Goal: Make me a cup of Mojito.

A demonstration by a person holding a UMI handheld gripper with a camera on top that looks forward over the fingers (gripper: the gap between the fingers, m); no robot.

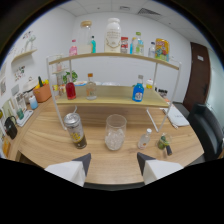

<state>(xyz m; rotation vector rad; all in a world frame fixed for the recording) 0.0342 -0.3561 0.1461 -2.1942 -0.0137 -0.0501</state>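
Note:
A clear glass (115, 132) with ice in its bottom stands on the wooden table (45, 140), just ahead of my fingers and between them in line. To its left stands an open drink can (75, 131) with a dark and yellow label. Right of the glass lies a small clear bottle (145, 138), and further right a small green item (164, 144). My gripper (114, 161) is open, with nothing between its fingers; the white finger pads (68, 171) show below the glass.
A two-level wooden shelf (112, 95) stands behind the glass. A red bottle (71, 90), a clear bottle (90, 86) and a blue bottle (138, 92) sit on its lower level, several bottles and jars on the top. An orange pot (43, 92) is at the left, a dark chair (207, 127) at the right.

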